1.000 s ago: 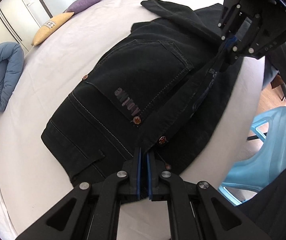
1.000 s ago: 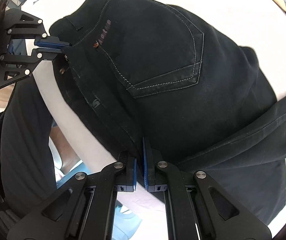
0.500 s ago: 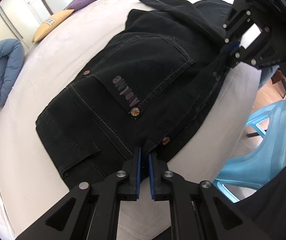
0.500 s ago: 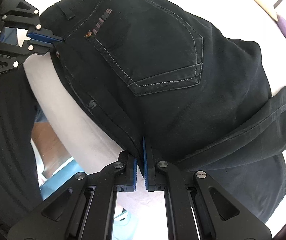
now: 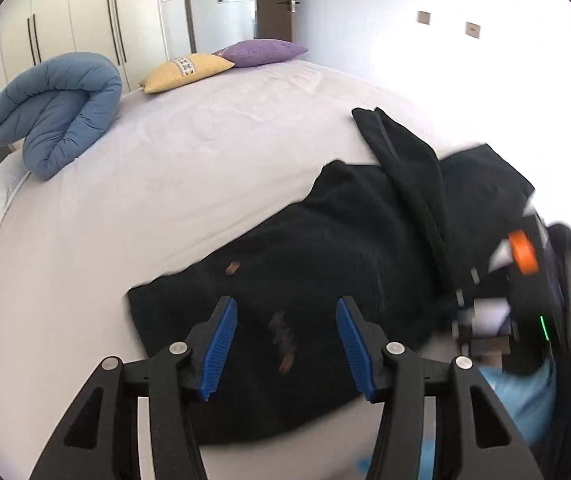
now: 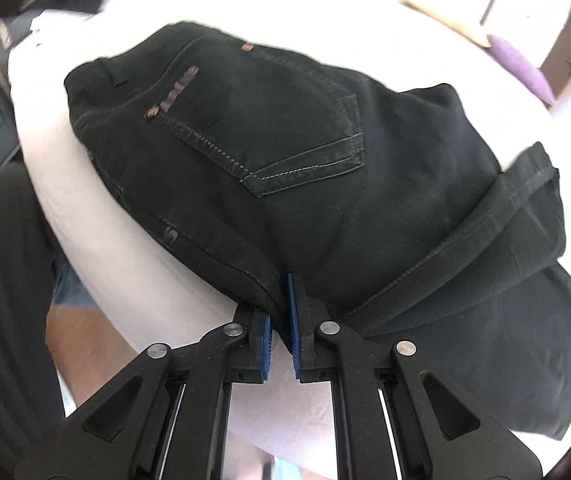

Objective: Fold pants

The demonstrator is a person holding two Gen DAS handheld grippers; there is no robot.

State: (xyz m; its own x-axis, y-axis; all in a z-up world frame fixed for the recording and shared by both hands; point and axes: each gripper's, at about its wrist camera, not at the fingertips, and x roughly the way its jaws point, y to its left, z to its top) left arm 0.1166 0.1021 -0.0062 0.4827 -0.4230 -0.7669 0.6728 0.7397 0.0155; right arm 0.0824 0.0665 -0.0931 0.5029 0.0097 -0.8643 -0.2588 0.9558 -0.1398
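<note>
The black jeans (image 5: pixel 325 248) lie folded on the white bed, back pocket (image 6: pixel 285 128) up, with a leg end folded across the top (image 6: pixel 525 200). My left gripper (image 5: pixel 283 344) is open and empty, raised above the waistband end; its blue pads (image 5: pixel 221 344) stand wide apart. My right gripper (image 6: pixel 281 316) is shut on the jeans' near edge at the bed's side, cloth pinched between its blue pads (image 6: pixel 291 308). The right gripper also shows blurred in the left wrist view (image 5: pixel 501 300).
White bed (image 5: pixel 165 184) with a rolled blue duvet (image 5: pixel 53 108), a yellow pillow (image 5: pixel 185 72) and a purple pillow (image 5: pixel 261 52) at the far end. Wardrobes (image 5: pixel 85 12) stand behind. A light blue plastic chair (image 5: pixel 533 392) sits beside the bed's near edge.
My left gripper has let go of the waistband, opened wide and lifted away with its view swung toward the pillows. The jeans have settled on the bed. My right gripper still holds the edge.
</note>
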